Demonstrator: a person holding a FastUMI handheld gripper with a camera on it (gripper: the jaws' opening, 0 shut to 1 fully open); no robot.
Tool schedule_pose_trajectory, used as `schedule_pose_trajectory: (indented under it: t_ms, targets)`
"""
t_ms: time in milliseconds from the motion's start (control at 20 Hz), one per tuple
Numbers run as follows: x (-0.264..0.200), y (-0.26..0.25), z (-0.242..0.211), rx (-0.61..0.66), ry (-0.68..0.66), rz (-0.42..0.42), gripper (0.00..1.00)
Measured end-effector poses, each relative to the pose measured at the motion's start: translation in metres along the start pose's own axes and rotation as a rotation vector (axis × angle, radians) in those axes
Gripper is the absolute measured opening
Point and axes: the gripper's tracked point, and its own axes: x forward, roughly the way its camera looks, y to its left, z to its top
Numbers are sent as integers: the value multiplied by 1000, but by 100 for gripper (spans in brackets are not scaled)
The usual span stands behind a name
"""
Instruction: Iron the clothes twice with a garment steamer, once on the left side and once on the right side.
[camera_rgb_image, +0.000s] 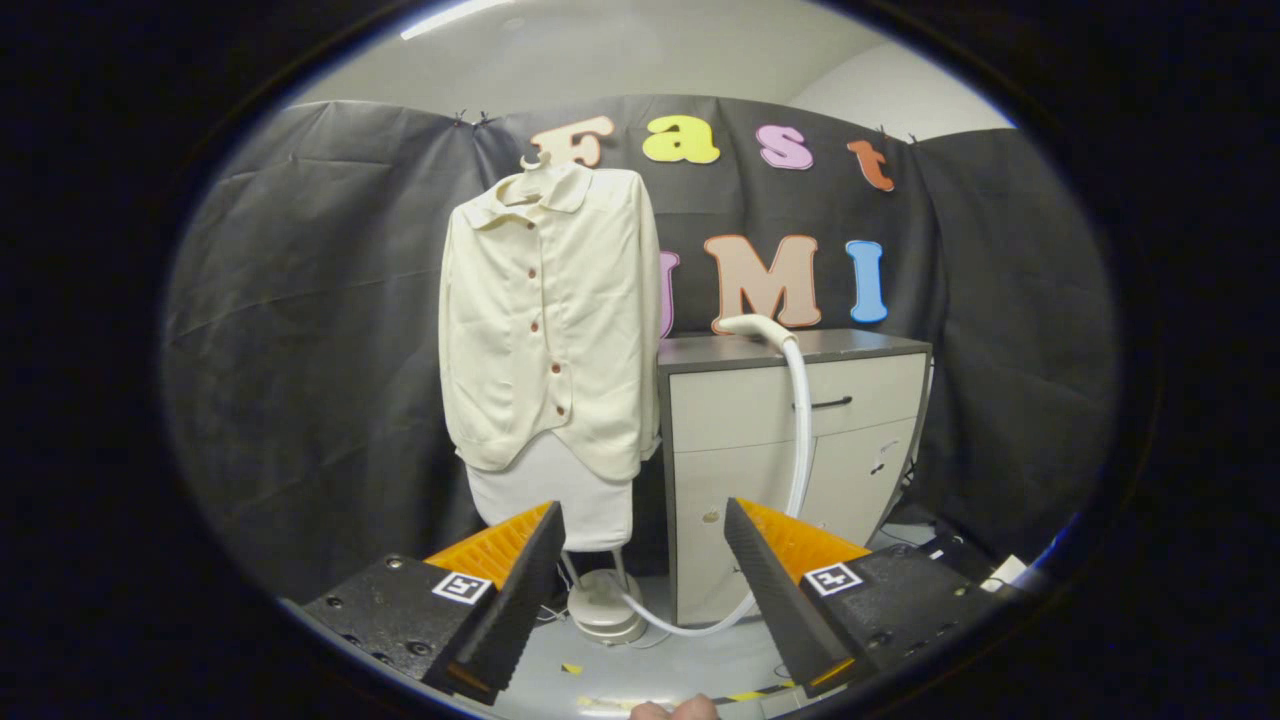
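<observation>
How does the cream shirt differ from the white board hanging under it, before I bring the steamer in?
The cream shirt hangs in front, buttoned, with a collar and faint creases; the white board behind it shows below the hem, plain and smooth. The shirt is wider and warmer in tone; the board is narrower and cooler white. Both hang on one stand, well beyond the open claw, left of the cabinet.

Ridged tongs (640, 540), square marker tags
</observation>
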Motion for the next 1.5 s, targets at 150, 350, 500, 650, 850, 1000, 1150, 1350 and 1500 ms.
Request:
schedule_pose_trajectory:
  t_ms: [150,350,500,650,850,1000,1150,1350,1500]
  targets:
    - [5,-3,1,-6,5,-15,98]
    - [16,-13,7,-10,-5,-56,98]
    - [27,-19,14,-6,-18,-85,98]
    - [40,-26,19,-25,-22,-98,98]
    - [68,-47,33,-40,-44,-80,97]
    - [102,-79,45,-28,-58,-66,97]
    - [134,-113,55,-3,-51,-61,96]
    - [176,-150,70,-14,-54,-49,98]
    - [208,-169,94,-27,-94,-39,98]
